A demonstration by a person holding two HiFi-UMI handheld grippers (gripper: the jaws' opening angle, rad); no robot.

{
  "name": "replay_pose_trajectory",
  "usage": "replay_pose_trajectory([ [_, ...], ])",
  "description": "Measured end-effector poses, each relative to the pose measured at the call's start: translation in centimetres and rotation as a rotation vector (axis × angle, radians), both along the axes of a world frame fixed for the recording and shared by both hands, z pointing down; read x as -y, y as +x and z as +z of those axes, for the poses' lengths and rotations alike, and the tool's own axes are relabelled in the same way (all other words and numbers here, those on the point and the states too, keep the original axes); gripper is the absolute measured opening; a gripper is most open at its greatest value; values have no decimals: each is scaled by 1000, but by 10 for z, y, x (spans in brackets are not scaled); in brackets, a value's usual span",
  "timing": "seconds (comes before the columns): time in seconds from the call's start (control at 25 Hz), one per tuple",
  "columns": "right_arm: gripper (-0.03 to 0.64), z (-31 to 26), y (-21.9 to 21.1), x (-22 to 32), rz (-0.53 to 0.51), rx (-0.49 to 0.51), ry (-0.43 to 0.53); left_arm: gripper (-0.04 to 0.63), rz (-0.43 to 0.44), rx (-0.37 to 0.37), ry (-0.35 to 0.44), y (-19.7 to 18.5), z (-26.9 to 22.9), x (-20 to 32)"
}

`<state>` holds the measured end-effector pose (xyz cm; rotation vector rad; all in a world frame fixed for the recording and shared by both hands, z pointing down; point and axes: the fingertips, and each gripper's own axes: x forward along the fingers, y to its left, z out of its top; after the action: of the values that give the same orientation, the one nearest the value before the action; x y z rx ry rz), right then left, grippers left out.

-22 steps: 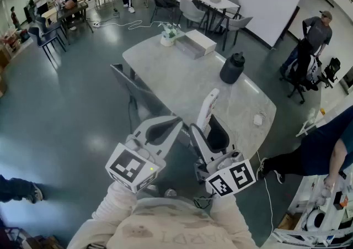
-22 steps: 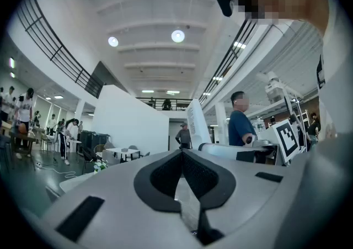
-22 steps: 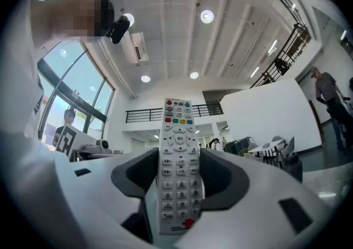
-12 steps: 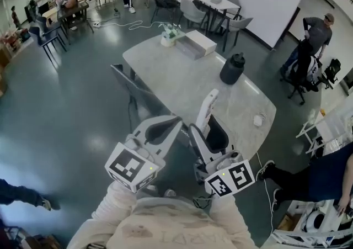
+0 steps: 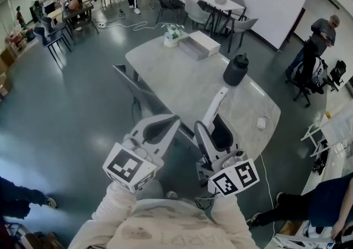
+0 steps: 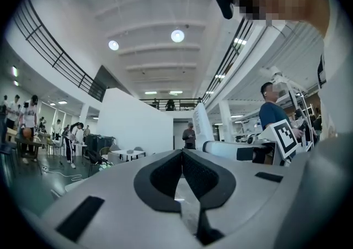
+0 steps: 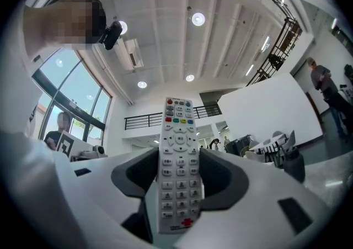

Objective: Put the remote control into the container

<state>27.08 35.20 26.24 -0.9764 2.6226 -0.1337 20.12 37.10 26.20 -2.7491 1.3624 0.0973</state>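
A long white remote control (image 5: 214, 110) with rows of buttons (image 7: 177, 154) stands between the jaws of my right gripper (image 5: 213, 130), which is shut on its lower half. The remote points up and away, towards the grey table (image 5: 176, 85). A white rectangular container (image 5: 199, 43) lies at the table's far end, well away from both grippers. My left gripper (image 5: 164, 127) hangs beside the right one, off the table's near edge. In the left gripper view its dark pads (image 6: 165, 173) meet at the tips with nothing between them.
On the table stand a black jug (image 5: 235, 70), a small potted plant (image 5: 174, 34) next to the container, and a small white item (image 5: 261, 122) near the right edge. A dark chair (image 5: 132, 85) sits at the table's left side. People stand around the room's edges.
Both grippers and the held remote have shifted slightly right and forward. The person at the lower right has moved down out of the way.
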Motion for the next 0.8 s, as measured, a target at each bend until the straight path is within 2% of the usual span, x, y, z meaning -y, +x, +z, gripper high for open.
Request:
replay_pose_trajectory([
  [0.16, 227, 4, -8, 14, -9, 7, -14, 12, -12, -1, -13, -11, 3, 15],
  [0.36, 227, 9, -22, 60, 3, -1, -31, 14, 9, -7, -12, -22, 7, 60],
  [0.68, 227, 7, -77, 176, 90, -15, -41, 14, 105, 9, 4, -75, 6, 153],
  [0.8, 227, 3, -102, 218, 127, -29, -39, 14, 145, -5, -13, -101, 2, 182],
])
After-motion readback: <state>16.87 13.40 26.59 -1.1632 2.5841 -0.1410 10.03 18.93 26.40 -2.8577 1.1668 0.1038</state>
